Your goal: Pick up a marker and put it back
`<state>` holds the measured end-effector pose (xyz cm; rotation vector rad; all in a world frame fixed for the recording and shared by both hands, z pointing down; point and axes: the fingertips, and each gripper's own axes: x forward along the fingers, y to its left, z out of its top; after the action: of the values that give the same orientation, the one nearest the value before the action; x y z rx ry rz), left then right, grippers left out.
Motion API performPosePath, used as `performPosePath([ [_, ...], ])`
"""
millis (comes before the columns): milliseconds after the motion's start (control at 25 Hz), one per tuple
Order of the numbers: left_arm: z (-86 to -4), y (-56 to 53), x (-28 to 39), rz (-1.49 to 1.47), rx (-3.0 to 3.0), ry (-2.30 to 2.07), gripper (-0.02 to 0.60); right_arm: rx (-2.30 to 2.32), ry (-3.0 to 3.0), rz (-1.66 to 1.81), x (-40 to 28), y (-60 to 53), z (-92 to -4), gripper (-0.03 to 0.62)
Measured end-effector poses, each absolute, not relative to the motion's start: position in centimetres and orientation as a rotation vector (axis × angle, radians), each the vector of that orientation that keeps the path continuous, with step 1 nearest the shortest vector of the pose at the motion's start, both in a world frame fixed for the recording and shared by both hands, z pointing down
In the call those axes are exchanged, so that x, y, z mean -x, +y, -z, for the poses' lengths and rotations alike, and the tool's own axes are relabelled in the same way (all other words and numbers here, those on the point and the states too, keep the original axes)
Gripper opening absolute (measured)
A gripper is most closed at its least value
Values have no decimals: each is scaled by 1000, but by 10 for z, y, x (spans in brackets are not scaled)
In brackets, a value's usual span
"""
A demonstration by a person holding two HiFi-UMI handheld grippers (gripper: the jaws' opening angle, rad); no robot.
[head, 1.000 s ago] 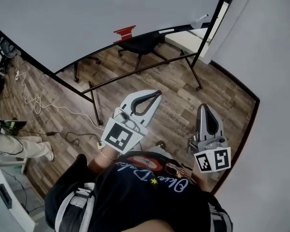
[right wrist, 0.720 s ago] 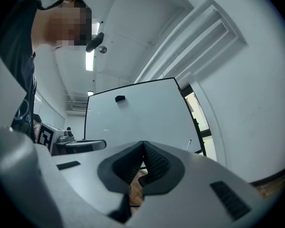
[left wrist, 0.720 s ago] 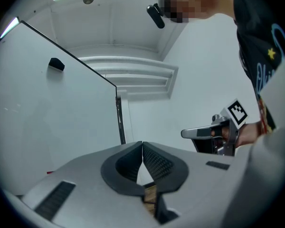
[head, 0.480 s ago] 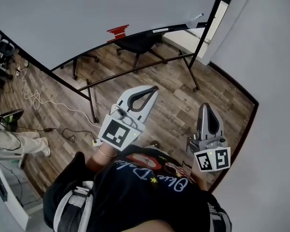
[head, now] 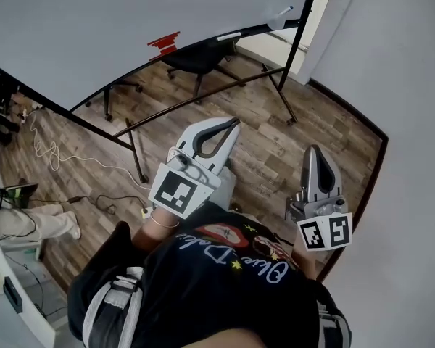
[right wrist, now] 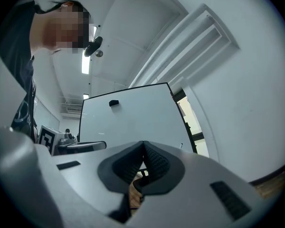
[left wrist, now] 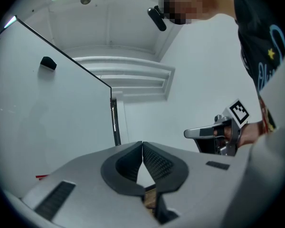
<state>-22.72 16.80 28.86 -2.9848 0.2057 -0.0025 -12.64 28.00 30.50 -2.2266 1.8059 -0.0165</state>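
Observation:
A marker [head: 285,10] sits at the right end of the big whiteboard [head: 130,20], near its black frame post; it shows as a tiny stick [right wrist: 181,146] in the right gripper view. A white stick-like item [head: 228,35] lies on the board's ledge; whether it is a marker I cannot tell. My left gripper [head: 235,122] [left wrist: 142,145] is shut and empty, held level over the wood floor, well short of the board. My right gripper [head: 313,148] [right wrist: 143,144] is also shut on nothing, to the right and nearer the wall.
A red eraser [head: 164,43] rests on the board's ledge and a black block [right wrist: 114,103] sticks to the board. A black office chair [head: 196,58] and the stand's legs [head: 134,151] lie ahead. A white cable [head: 51,151] runs at left. A grey wall [head: 406,85] closes the right.
The view has moved toward the whiteboard, and the board's ledge and chair now sit higher in the head view. Both grippers travelled along, still shut and empty.

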Motion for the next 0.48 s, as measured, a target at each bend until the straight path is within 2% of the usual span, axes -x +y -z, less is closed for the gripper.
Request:
performPosePath([
  [480, -285, 148, 172, -85, 2988, 51, 3, 2303, 1774, -25, 96, 260, -299, 0],
])
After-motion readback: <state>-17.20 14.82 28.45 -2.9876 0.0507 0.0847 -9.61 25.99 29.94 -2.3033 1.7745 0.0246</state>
